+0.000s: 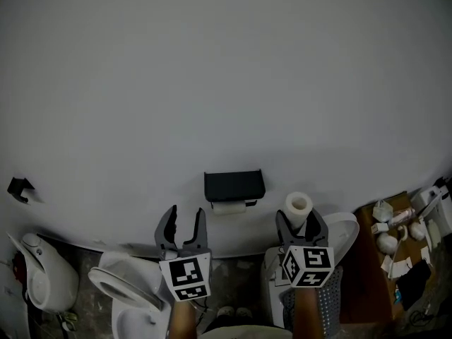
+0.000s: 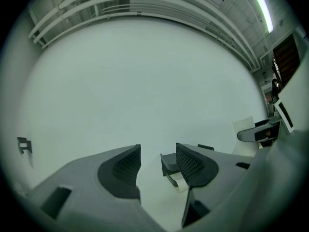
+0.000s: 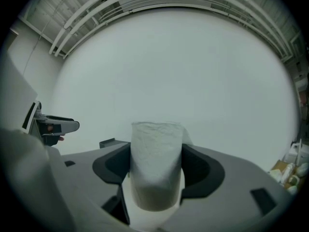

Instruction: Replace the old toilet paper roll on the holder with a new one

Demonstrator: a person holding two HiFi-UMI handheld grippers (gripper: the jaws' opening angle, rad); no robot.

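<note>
The only print in sight is the black-and-white square markers on each gripper's cube; none of it reads as words.

In the head view, the black wall-mounted toilet paper holder (image 1: 234, 185) sits just below centre of the frame on a plain white wall (image 1: 226, 83). The old roll (image 1: 229, 207) shows as a thin white strip under it.

The left gripper (image 1: 186, 215) hangs lower left of the holder and apart from it. Its jaws stand apart with only wall between them. In the left gripper view its right jaw covers part of the holder's right end.

The right gripper (image 1: 301, 222) is at lower right of the holder, clamped on the new toilet paper roll (image 1: 299, 206). The roll stands upright with its hollow core facing up, and a pad presses on each side.

A white toilet (image 1: 116, 288) with its seat down fills the lower left under the left gripper. Another white fixture (image 1: 44, 277) stands at the far left edge. A small black bracket (image 1: 20, 187) is fixed to the wall at mid left. Behind the right gripper is a white toilet lid (image 1: 346, 232). At the right edge a brown surface (image 1: 367, 274) holds small white items (image 1: 387, 242) too small to identify.
</note>
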